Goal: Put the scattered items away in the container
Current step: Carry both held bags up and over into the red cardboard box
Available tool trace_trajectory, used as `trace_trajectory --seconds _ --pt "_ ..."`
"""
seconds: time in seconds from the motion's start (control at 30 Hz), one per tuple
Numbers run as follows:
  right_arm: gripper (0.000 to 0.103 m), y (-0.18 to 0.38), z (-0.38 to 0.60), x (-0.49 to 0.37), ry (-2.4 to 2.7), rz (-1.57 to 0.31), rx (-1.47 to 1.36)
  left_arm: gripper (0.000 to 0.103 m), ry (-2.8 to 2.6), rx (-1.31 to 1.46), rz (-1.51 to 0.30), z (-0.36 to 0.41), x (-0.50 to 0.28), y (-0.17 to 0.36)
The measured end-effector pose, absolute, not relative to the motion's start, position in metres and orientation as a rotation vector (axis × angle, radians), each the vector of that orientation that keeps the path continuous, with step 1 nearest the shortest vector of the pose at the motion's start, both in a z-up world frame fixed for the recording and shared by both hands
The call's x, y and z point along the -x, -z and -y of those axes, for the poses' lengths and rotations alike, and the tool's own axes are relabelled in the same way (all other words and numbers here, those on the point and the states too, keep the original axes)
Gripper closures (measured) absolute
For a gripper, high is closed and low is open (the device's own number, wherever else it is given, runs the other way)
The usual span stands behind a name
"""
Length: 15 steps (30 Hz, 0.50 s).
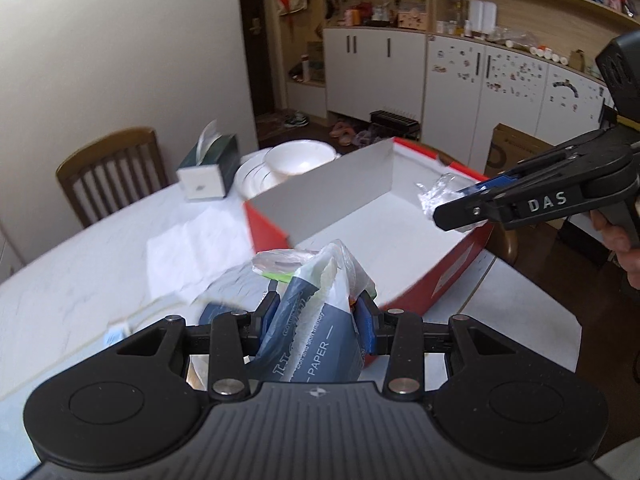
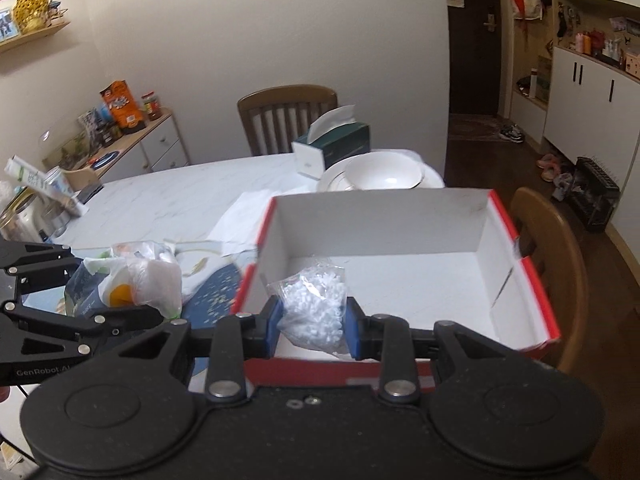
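Note:
A red box (image 1: 424, 288) with a white inside (image 2: 400, 276) stands open on the marble table; nothing lies in it. My left gripper (image 1: 318, 320) is shut on a blue tissue pack (image 1: 308, 344) wrapped in clear plastic, held just short of the box's near corner. From the right wrist view that same pack (image 2: 120, 284) hangs at the left, outside the box. My right gripper (image 2: 312, 326) is shut on a clear bag of small white pieces (image 2: 314, 308), over the box's near wall. The left wrist view catches this bag (image 1: 434, 194) above the box's right rim.
A green tissue box (image 2: 332, 146) and stacked white bowls and plates (image 2: 380, 174) sit behind the box. Loose paper (image 2: 240, 216) and a blue patterned sheet (image 2: 218, 296) lie on the table (image 1: 80, 280). Wooden chairs (image 2: 286, 114) stand around it. A cluttered sideboard (image 2: 132, 140) lines the left wall.

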State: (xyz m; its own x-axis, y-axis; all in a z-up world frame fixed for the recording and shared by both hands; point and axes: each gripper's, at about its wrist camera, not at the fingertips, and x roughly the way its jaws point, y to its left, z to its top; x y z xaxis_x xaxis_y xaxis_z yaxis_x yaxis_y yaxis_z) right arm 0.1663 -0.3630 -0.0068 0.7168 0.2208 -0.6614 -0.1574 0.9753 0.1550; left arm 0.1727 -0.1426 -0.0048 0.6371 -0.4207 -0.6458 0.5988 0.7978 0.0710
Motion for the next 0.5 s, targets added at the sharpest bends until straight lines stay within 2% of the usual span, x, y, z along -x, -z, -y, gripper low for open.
trace_trajectory --seconds 0.5 --pt "0.072 0.03 0.411 -0.199 -0.151 -0.769 -0.073 0.064 0.64 -0.357 -0.658 0.227 -0.228 0.012"
